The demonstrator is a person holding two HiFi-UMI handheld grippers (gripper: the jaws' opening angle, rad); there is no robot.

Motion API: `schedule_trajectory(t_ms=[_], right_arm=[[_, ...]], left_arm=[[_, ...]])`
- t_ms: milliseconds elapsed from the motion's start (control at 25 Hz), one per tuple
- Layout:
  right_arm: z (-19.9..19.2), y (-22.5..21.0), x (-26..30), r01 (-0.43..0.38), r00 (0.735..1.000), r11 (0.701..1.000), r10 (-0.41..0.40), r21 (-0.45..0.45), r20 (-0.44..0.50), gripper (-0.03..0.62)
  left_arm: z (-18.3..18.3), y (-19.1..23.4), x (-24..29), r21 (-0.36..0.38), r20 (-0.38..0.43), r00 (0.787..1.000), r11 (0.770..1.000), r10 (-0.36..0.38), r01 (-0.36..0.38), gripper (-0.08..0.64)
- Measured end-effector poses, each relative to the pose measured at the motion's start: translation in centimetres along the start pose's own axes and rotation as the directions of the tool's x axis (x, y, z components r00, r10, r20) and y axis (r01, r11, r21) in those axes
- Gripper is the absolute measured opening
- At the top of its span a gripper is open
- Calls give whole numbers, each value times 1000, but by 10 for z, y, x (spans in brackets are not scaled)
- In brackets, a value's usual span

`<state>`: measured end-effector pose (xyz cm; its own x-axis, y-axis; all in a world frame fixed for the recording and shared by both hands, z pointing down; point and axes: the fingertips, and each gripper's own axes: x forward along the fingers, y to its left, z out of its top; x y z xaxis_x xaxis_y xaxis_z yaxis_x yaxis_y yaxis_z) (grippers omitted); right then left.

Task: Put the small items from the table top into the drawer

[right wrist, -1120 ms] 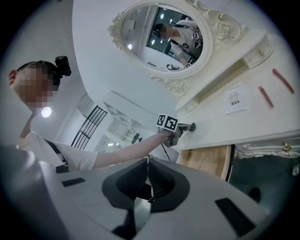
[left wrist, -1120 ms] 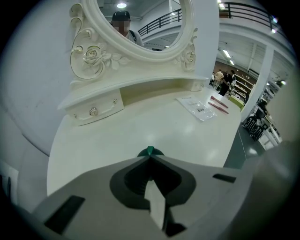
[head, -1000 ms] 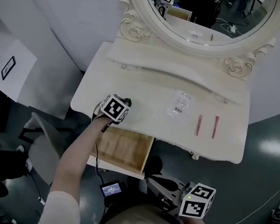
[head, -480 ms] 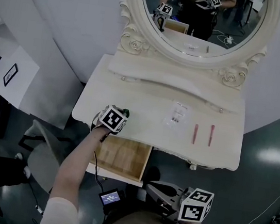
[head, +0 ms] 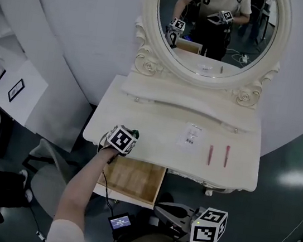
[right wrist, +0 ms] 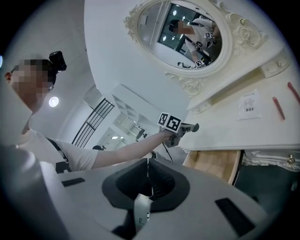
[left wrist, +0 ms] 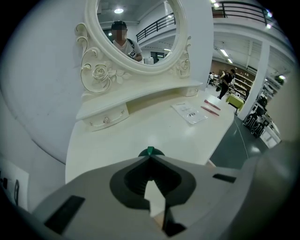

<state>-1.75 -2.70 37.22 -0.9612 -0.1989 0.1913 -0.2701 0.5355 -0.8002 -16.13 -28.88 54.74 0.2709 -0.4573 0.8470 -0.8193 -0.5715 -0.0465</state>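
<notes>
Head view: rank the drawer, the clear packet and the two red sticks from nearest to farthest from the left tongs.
From the left tongs:
1. Drawer, open, just below the tongs at the table's front.
2. Packet, mid-table, to their right.
3. Left stick, right of the packet.
4. Right stick, farthest right.

The table top [head: 150, 129] is smooth and cream-painted, with a soft gloss. The open drawer [head: 134, 178] under its front edge is pale bare wood, matt. The packet [head: 192, 136] near the middle is clear, shiny plastic. The carved mirror frame [head: 147, 65] looks cream and slightly glossy.
</notes>
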Motion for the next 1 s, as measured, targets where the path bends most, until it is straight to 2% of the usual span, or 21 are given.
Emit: schedule_trajectory(t_ms=[640, 1000], right_arm=[[-20, 46, 16, 35, 999, 997, -34, -62, 14, 29], [-45, 74, 26, 14, 999, 998, -12, -60, 35, 29]], left_arm=[[-28, -6, -55, 44, 46, 999, 999, -4, 2, 57], [-66, -15, -74, 66, 37, 999, 998, -7, 5, 57]])
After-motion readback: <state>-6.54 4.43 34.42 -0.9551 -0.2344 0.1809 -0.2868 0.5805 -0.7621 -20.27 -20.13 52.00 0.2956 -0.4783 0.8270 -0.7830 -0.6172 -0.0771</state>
